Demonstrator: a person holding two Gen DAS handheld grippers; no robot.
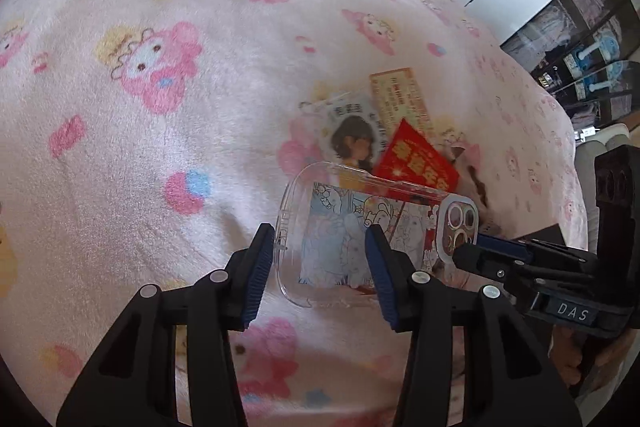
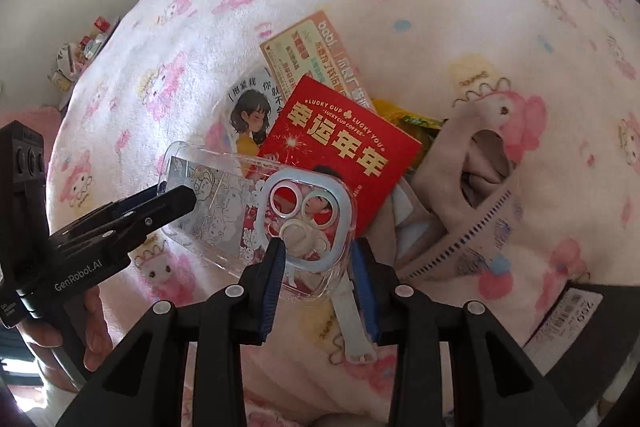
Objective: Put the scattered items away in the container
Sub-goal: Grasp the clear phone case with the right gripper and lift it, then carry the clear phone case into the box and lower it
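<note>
A clear phone case [image 1: 340, 239] [image 2: 224, 203] with cartoon line art lies on the pink blanket, partly over a red envelope [image 1: 416, 163] [image 2: 340, 143]. A portrait card [image 1: 352, 139] [image 2: 248, 115] and a printed coupon [image 1: 400, 99] [image 2: 312, 47] lie behind it. My left gripper [image 1: 319, 231] [image 2: 188, 197] is open, straddling the case's plain end without pressing it. My right gripper [image 2: 319, 243] [image 1: 460, 253] is open around the camera-hole end, its pads not squeezing the case.
Beige face masks [image 2: 460, 167] and a yellow-green packet [image 2: 412, 119] lie right of the envelope; a white strap [image 2: 352, 327] runs under the right gripper. A dark box [image 2: 580, 327] with a label sits at the lower right. The cartoon-print blanket [image 1: 160, 147] stretches left. Shelves [image 1: 592, 59] stand beyond.
</note>
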